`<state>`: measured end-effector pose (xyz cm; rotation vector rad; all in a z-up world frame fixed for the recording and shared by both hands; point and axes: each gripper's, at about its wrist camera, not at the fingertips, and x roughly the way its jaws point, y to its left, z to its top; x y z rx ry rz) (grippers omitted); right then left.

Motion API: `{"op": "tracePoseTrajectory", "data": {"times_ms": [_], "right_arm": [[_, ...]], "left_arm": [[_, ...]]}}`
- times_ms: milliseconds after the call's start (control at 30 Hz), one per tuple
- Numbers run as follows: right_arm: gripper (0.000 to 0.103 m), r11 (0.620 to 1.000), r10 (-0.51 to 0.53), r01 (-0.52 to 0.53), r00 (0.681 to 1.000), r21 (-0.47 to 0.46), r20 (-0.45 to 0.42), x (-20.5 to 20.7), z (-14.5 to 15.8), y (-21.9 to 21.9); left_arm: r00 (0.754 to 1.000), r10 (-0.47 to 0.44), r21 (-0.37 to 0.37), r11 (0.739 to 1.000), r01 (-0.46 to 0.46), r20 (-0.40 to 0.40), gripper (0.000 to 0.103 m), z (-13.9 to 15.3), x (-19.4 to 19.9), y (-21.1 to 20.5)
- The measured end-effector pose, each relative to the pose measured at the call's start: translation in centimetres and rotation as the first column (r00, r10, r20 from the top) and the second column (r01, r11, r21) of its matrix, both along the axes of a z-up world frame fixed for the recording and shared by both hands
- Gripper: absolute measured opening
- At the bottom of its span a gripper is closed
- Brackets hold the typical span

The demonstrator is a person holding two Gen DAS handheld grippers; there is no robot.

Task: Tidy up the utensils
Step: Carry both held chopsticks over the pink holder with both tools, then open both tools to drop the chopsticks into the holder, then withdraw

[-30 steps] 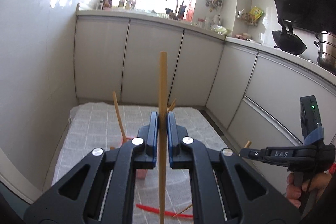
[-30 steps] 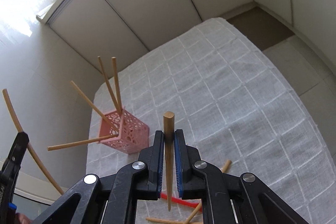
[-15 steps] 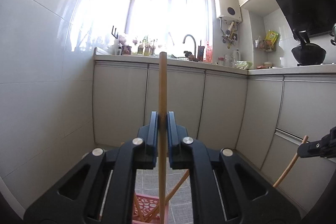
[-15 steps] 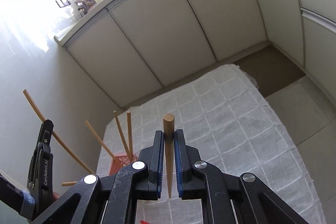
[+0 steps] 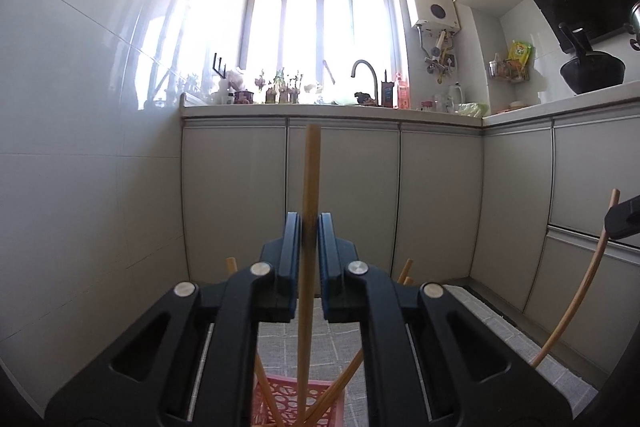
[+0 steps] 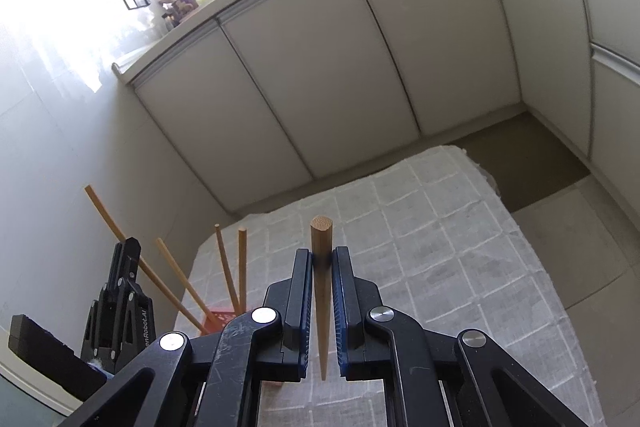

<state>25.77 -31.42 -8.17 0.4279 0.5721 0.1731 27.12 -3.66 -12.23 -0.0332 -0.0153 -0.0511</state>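
My left gripper (image 5: 308,231) is shut on a wooden chopstick (image 5: 310,187) held upright, its lower end pointing down into the pink lattice basket (image 5: 288,393) right below. Several chopsticks (image 5: 404,269) lean in that basket. My right gripper (image 6: 322,259) is shut on another wooden chopstick (image 6: 321,239), blunt end up, above the checked cloth (image 6: 440,247). In the right wrist view the left gripper (image 6: 120,303) with its chopstick (image 6: 104,211) stands over the basket (image 6: 218,319) at the left. The right gripper's chopstick (image 5: 584,291) shows at the right of the left wrist view.
Grey cabinet doors (image 5: 344,195) run along the back and right under a counter with a sink tap (image 5: 366,71) and bottles. A white tiled wall (image 5: 80,147) is at the left. The cloth-covered table ends at a brown floor strip (image 6: 532,155).
Both grippers have risen and tilted upward with their chopsticks. The left one has come over the pink basket. The loose utensils on the cloth have dropped out of view.
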Motion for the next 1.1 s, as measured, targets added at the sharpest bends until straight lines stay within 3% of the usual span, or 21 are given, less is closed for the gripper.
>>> {"op": "tracePoseTrajectory", "data": {"times_ms": [133,200,300,567,700,867,1100], "right_arm": [[0.009,1.0,0.009,-0.009,1.0,0.007,0.002,-0.2,0.1,0.5],[0.009,1.0,0.01,-0.01,1.0,0.005,0.007,-0.5,0.4,0.6],[0.009,1.0,0.008,-0.009,1.0,0.015,0.024,-1.0,1.2,1.0],[0.009,0.998,0.013,-0.021,0.991,0.057,0.137,-2.5,4.9,2.8],[0.009,0.998,0.027,-0.035,0.983,0.045,0.182,-2.5,6.0,4.9],[0.009,0.998,0.049,-0.056,0.978,0.025,0.204,-1.2,6.0,8.0],[0.009,0.979,0.103,-0.064,0.975,-0.193,0.199,1.4,5.2,14.6]], "left_arm": [[0.998,-0.032,-0.02,0.999,0.031,-0.051,0.015,0.6,0.3,0.2],[0.996,-0.04,-0.026,0.999,0.037,-0.084,0.027,0.8,0.5,0.4],[0.991,-0.056,-0.04,0.998,0.052,-0.121,0.035,1.6,0.1,0.8],[0.96,-0.083,-0.054,0.996,0.071,-0.267,0.057,4.6,-4.9,2.2],[0.921,-0.081,-0.092,0.994,0.05,-0.381,0.067,4.4,-7.3,3.8],[0.848,-0.078,-0.176,0.984,-0.018,-0.525,0.072,3.1,-8.6,6.3],[0.757,-0.117,-0.301,0.947,-0.109,-0.643,0.075,0.7,-8.0,9.1]]}}
